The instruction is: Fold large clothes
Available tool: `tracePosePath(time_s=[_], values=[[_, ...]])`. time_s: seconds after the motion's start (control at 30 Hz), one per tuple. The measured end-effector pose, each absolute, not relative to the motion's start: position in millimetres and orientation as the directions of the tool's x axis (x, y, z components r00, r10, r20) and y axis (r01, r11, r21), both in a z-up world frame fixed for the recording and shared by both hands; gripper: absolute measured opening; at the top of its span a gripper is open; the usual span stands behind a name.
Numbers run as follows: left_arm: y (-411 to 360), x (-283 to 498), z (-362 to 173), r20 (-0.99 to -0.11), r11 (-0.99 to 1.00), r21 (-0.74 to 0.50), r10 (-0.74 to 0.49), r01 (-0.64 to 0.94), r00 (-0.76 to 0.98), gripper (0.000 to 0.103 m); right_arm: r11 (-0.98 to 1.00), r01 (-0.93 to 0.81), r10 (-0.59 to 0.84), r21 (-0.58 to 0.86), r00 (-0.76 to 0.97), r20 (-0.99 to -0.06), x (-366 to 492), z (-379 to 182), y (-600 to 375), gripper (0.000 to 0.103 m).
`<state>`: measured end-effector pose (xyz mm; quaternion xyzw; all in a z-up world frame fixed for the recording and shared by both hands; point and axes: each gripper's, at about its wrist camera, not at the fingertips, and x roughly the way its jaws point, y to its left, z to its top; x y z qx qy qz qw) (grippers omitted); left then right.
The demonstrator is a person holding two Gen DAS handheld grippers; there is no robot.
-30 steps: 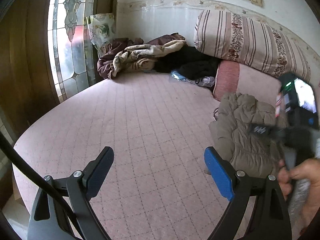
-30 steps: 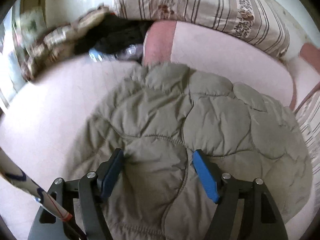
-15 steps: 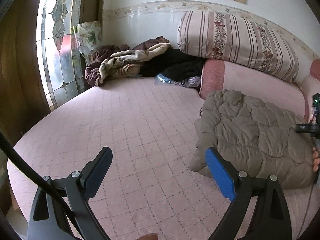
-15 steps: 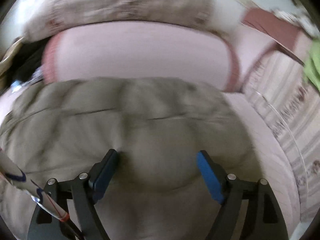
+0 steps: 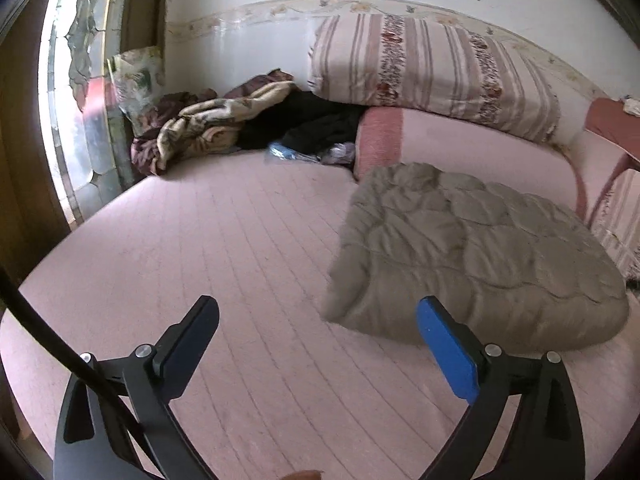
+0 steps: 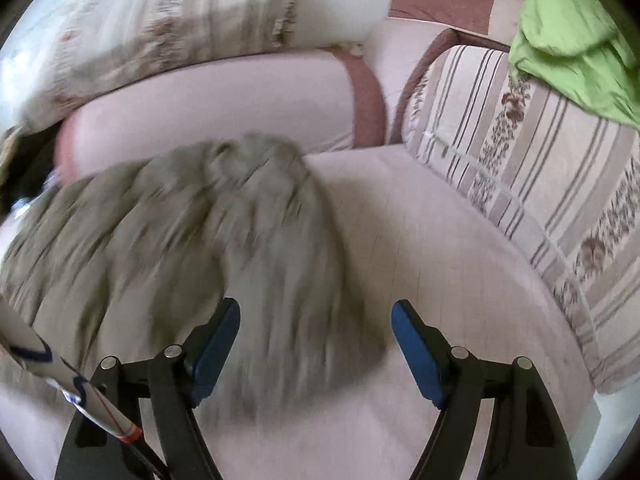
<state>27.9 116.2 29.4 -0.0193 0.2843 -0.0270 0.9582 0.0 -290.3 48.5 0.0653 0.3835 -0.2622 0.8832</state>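
Left gripper (image 5: pixel 318 334) spread wide and empty over the pink bed (image 5: pixel 240 240), right gripper (image 6: pixel 316 334) likewise wide apart, gripping nothing — folded olive quilted jacket (image 5: pixel 472 256) on the bed, just before the pink bolster (image 5: pixel 460 148), striped pillow (image 5: pixel 432 76) atop the bolster.

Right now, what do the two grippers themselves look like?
Both have black forked frames with silver pivot bolts and flat blue finger pads. The left gripper has a black cable running past its left side. The right gripper has a white strap with blue and red markings.
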Motion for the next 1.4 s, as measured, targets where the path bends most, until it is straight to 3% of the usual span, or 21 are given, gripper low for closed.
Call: tracePosePath(time_s=[0.43,0.67,1.4], values=[[74,-81,40,-0.625,0.997,-0.013,-0.065,0.073,0.778,0.099,0.936,0.349,-0.219,0.034,0.657,-0.722,-152,11,-189,0.083],[51,-122,53,-0.646,0.993,0.04,-0.057,0.109,0.761,0.099,0.941,0.337,-0.217,0.036,0.681,-0.699,-174,13,-180,0.083],[32,-130,39,-0.729,0.987,-0.031,-0.13,0.158,0.672,0.099,0.933,0.361,-0.258,-0.001,0.665,-0.701,-194,12,-177,0.086]])
